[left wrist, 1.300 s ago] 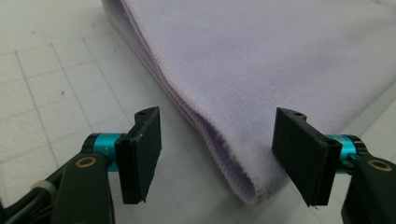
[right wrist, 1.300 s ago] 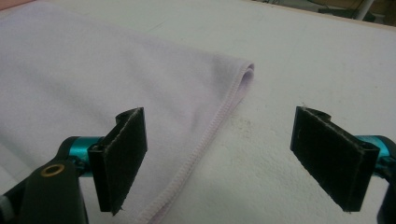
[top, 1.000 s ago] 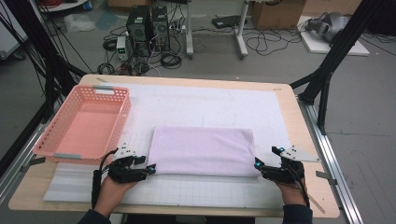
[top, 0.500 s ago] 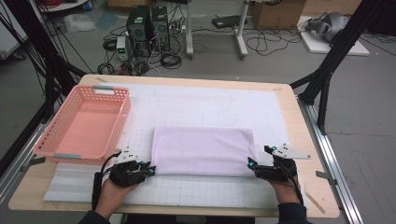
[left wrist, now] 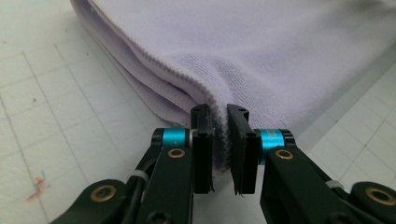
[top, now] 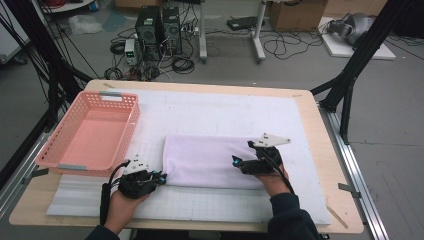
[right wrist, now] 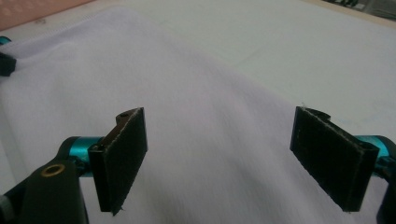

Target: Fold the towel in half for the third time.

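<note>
A folded lavender towel (top: 207, 159) lies flat on the white gridded mat (top: 225, 110). My left gripper (top: 161, 176) is at its near left corner; in the left gripper view the jaws (left wrist: 220, 135) are shut on the towel's (left wrist: 261, 56) folded edge. My right gripper (top: 235, 162) hovers over the right part of the towel and points left. In the right gripper view it (right wrist: 224, 158) stands wide open above the towel (right wrist: 187, 93), with nothing between its pads (right wrist: 123, 154). The towel's right end is partly hidden by the right hand.
A pink plastic basket (top: 127, 125) with nothing in it stands on the table's left side, just beyond the left gripper. The wooden table edge (top: 340, 165) runs along the right. Bare mat lies behind the towel. Cables and computers sit on the floor beyond.
My right gripper has moved left from the towel's right edge to over the towel, with its jaws open. The left gripper has stayed at the near left corner.
</note>
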A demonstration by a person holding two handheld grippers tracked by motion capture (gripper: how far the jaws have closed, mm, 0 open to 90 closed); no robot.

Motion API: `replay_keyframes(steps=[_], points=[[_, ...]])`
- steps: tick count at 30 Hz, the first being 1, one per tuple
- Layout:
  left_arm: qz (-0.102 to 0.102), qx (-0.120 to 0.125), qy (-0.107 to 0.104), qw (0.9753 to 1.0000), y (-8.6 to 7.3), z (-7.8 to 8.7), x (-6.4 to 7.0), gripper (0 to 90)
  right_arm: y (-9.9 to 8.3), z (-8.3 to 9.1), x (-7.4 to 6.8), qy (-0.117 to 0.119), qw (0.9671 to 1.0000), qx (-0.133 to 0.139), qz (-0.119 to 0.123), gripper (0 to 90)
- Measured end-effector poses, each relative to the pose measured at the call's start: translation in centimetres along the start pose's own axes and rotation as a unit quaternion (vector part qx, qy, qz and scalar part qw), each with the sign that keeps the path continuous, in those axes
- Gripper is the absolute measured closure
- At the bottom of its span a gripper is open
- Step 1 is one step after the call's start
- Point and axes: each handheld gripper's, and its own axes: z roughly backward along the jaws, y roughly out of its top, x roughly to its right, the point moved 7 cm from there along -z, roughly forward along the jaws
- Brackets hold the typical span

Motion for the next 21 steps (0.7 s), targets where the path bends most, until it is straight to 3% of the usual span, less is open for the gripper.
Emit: replay_keyframes(steps=[3, 9, 21], points=[[0.001, 0.003, -0.002, 1.0000, 0.1, 0.0, 0.0, 80.8, 1.4, -1.5, -0.4, 0.013, 0.9997, -0.016, 0.008, 18.3], [0.009, 0.007, -0.010, 0.9999, 0.2, 0.2, 0.0, 80.6, 4.0, -4.8, -1.3, 0.037, 0.9989, -0.022, 0.019, 18.0], [0.025, 0.005, -0.015, 0.9995, -0.1, 0.3, -0.1, 80.2, 7.1, -11.0, -3.5, 0.073, 0.9941, -0.058, 0.054, 21.1]])
